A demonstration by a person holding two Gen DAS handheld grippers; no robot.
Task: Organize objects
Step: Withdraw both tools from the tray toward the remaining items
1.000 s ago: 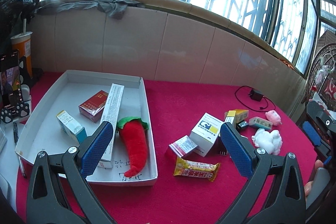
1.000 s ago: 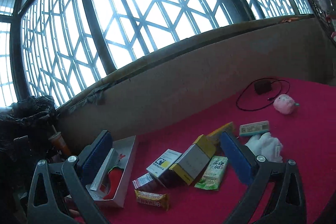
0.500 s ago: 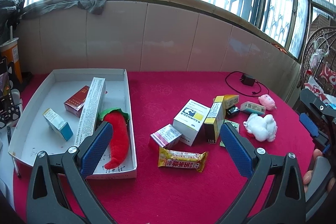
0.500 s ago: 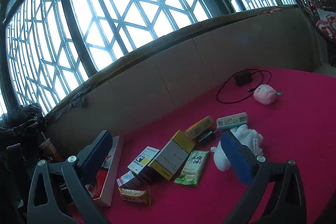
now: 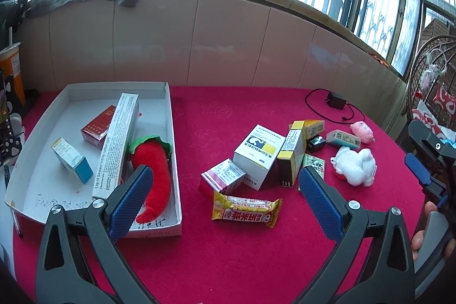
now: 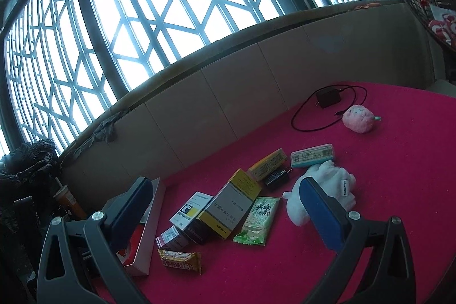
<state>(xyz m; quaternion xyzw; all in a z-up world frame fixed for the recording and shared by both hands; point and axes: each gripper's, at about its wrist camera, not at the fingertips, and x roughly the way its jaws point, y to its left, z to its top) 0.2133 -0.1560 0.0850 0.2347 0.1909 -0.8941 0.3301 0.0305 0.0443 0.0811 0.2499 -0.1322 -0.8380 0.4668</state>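
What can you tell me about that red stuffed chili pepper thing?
The red chili toy looks like soft plush, with a green leafy cap at its top and a curled pointed tip. It lies flat inside the white tray, along its right wall, beside the long sealant box. Neither claw touches it.

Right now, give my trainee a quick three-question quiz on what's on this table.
1. True or false: the red plush chili lies inside the white tray.
2. What lies nearest the left gripper: A) pink plush, B) yellow snack bar, C) charger?
3. How many items lie in the tray?

Key: 1 true. 2 B. 3 four: the chili, the long sealant box, the red box and the blue-ended box.
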